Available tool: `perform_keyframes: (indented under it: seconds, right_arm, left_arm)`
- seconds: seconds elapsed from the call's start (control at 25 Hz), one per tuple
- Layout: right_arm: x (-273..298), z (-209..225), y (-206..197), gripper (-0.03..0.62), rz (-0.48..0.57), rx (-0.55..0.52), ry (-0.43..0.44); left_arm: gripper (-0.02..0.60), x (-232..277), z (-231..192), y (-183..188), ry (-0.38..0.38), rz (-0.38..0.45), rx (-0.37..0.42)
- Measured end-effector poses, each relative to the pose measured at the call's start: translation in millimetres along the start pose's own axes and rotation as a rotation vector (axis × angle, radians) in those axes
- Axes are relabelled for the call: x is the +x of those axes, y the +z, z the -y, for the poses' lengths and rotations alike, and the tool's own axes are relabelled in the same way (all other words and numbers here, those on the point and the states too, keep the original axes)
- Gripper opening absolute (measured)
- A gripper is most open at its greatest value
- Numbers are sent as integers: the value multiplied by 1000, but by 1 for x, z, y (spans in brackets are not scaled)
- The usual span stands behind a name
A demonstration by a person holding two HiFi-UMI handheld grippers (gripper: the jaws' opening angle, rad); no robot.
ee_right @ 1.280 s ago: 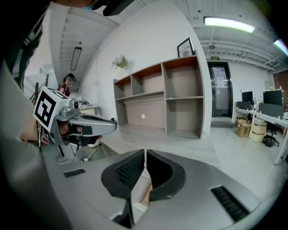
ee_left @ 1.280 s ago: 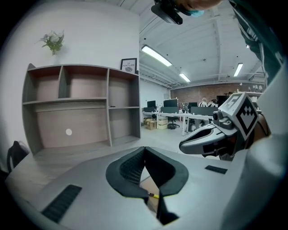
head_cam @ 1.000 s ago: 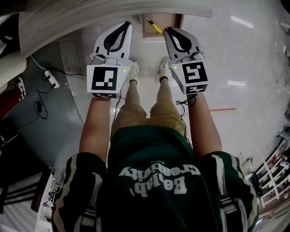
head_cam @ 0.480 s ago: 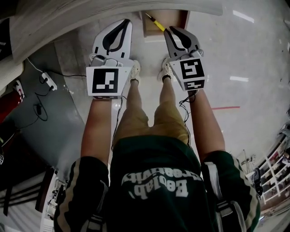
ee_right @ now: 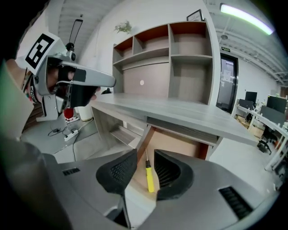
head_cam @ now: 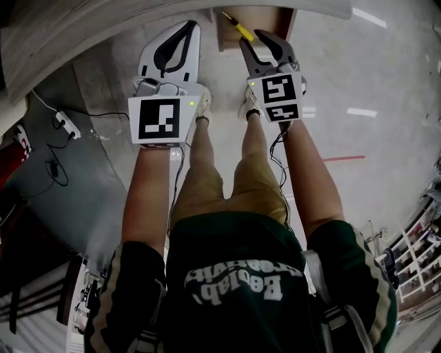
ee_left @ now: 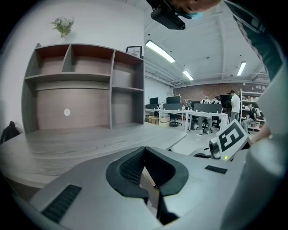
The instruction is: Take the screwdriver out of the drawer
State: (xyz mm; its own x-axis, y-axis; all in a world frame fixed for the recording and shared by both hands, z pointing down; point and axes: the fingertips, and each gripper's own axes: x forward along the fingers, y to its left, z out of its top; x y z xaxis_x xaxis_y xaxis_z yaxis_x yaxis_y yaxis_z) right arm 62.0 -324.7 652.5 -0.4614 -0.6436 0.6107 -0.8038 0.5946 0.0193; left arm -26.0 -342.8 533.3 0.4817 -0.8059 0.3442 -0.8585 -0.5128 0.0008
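Observation:
A screwdriver [head_cam: 238,27] with a yellow handle [ee_right: 149,178] lies in the open wooden drawer [head_cam: 265,19] under the grey desk top [ee_right: 180,112]. My right gripper [head_cam: 252,38] is open just short of the drawer's front. In the right gripper view the screwdriver lies between the lines of my right gripper's [ee_right: 145,153] two jaws, a little beyond the tips, untouched. My left gripper [head_cam: 191,27] hovers to the left of the drawer near the desk edge. Its [ee_left: 144,150] tips meet with nothing held.
A shelf unit [ee_left: 81,85] stands on the desk. A power strip [head_cam: 63,122] with cables lies on the floor at left. The person's legs and shoes [head_cam: 202,109] are below the grippers. Office desks and people [ee_left: 211,108] fill the far room.
My right gripper has moved forward to the drawer front, closer to the screwdriver. The left gripper has barely moved.

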Motion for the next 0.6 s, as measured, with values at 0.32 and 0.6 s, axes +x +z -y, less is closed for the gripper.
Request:
perform_keyframes:
  seconds: [0.32,0.6]
  right_arm:
    - [33,3,-27,124,-73,-40,-20]
    - [65,2,-61,124,-158,-62,-41]
  left_arm:
    - [18,3,-3,-15,-5,-5,-14]
    - [18,1,-11,-34,16,-25,-28]
